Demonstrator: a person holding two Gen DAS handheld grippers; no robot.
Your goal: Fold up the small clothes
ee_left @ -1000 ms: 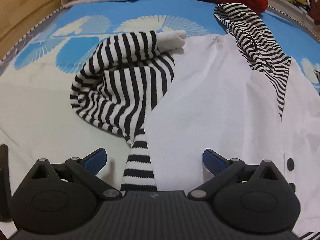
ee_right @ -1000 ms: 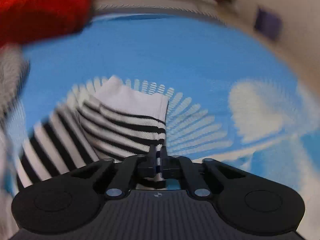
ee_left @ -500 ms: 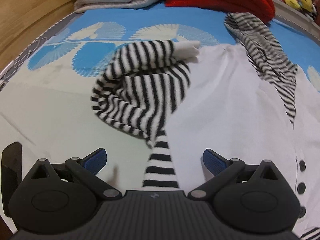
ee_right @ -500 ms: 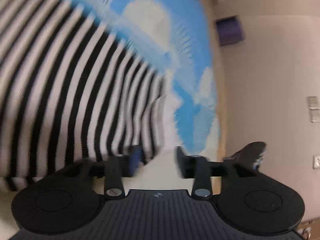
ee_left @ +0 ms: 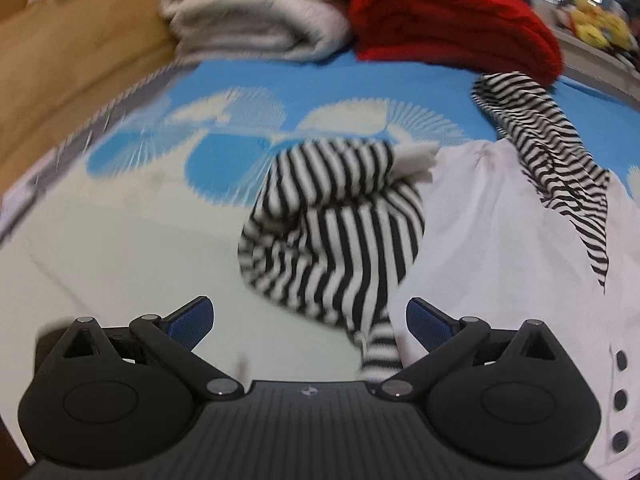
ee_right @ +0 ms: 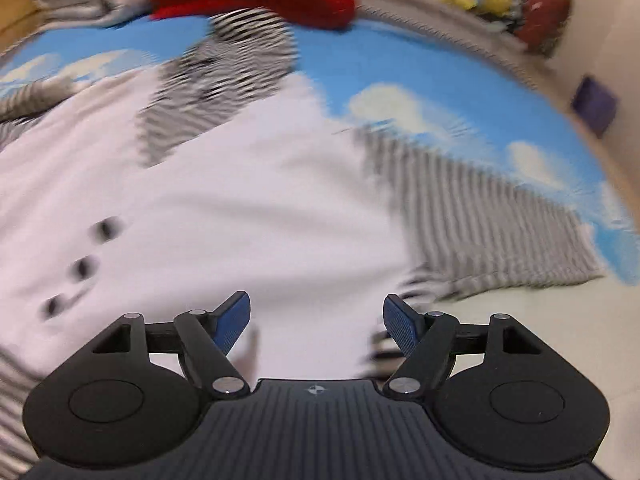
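The right gripper, clamped on the striped sleeve a second ago, now hovers fingers apart over the white garment mid-frame; the left gripper, also spread, faces the crumpled other sleeve, unfolded yet

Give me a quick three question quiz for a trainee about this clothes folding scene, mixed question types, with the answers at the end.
1. True or false: the left gripper is shut on the striped sleeve.
2. Which lies beside the red blanket: A) cream blanket B) shoes C) basket?
3. Fill in: the white shirt has three dark ____.

Key: 1 false, its fingers stand apart; the right gripper is open too. 2 A. 3 buttons.
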